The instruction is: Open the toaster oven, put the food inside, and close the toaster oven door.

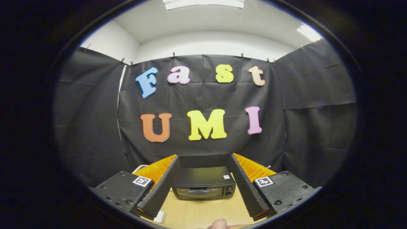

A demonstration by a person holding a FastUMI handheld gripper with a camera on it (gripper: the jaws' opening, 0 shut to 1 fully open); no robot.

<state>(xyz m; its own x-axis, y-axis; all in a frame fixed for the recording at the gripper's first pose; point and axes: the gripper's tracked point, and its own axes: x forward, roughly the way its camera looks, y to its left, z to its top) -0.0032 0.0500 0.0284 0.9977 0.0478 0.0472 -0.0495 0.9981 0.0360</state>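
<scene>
Fingertip-like pink shape (219,224) peeks up at the near edge of the tabletop (203,211); whether it is the food or part of a person I cannot tell. Gripper (203,206) fingers stand wide apart, holding nothing. Oven (204,187) sits straight ahead beyond them, toward the far edge, door shut, handle (197,191) running crosswise, knobs (228,190) at its right. Square coded markers sit on the gripper body; no brand is readable on the oven.

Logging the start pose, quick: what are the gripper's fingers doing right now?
Gripper: fingers spread open, holding nothing; the closed toaster oven sits on the table ahead, framed between them, untouched.
</scene>
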